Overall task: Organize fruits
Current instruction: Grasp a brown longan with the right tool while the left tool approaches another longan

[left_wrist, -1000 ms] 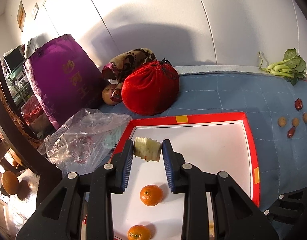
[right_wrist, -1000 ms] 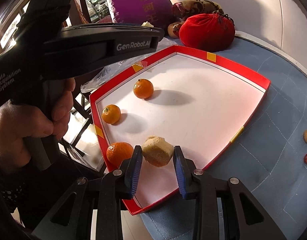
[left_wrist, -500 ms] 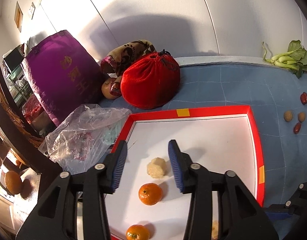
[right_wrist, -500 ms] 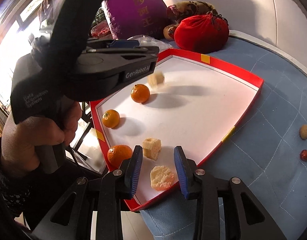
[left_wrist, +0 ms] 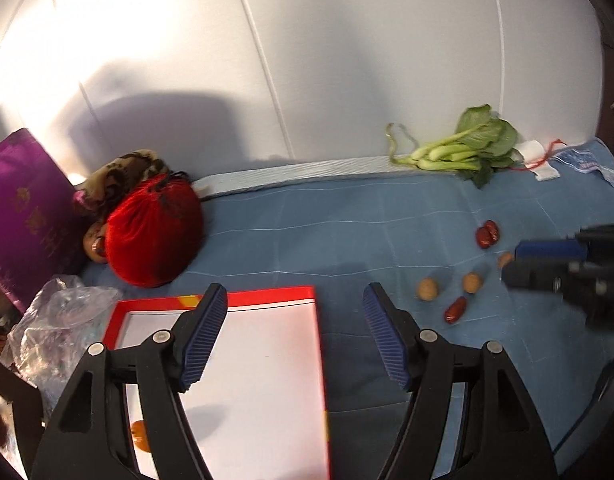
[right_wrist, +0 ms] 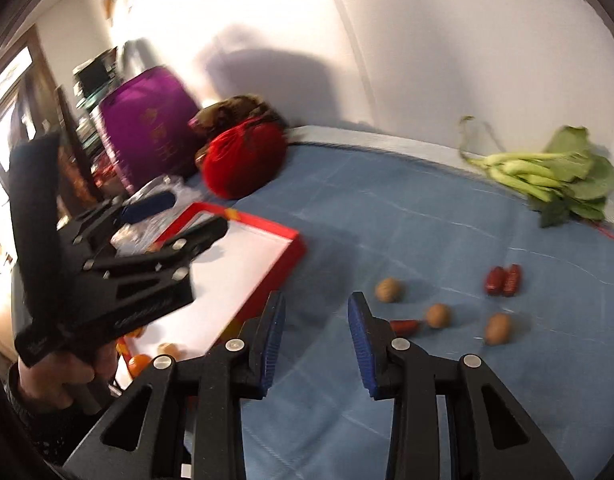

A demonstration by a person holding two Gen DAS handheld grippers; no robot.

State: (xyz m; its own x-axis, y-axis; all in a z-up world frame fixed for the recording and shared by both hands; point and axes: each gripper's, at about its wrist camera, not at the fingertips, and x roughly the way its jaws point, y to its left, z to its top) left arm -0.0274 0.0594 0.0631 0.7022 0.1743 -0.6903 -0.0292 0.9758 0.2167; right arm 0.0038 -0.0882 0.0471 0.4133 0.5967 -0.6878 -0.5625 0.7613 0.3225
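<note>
On the blue-covered bench [left_wrist: 347, 220], 3 tan round fruits [right_wrist: 438, 315] and red dates [right_wrist: 503, 280] are lying loose beside the red-rimmed tray [left_wrist: 303, 293]. Left gripper [left_wrist: 295, 336], just opening, is gaping empty; right gripper [right_wrist: 315, 340] is hovering part-open, empty.

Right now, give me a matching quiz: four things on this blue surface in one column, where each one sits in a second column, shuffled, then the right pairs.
Things:
1. bok choy
2. red velvet pouch
3. mandarin
4. walnuts

Places:
A. inside the red-rimmed tray
B. beside the purple cushion
C. loose on the blue cloth among the red dates
D. by the white wall, far right

Pairs: 1-D, 2-B, 3-A, 4-C
</note>
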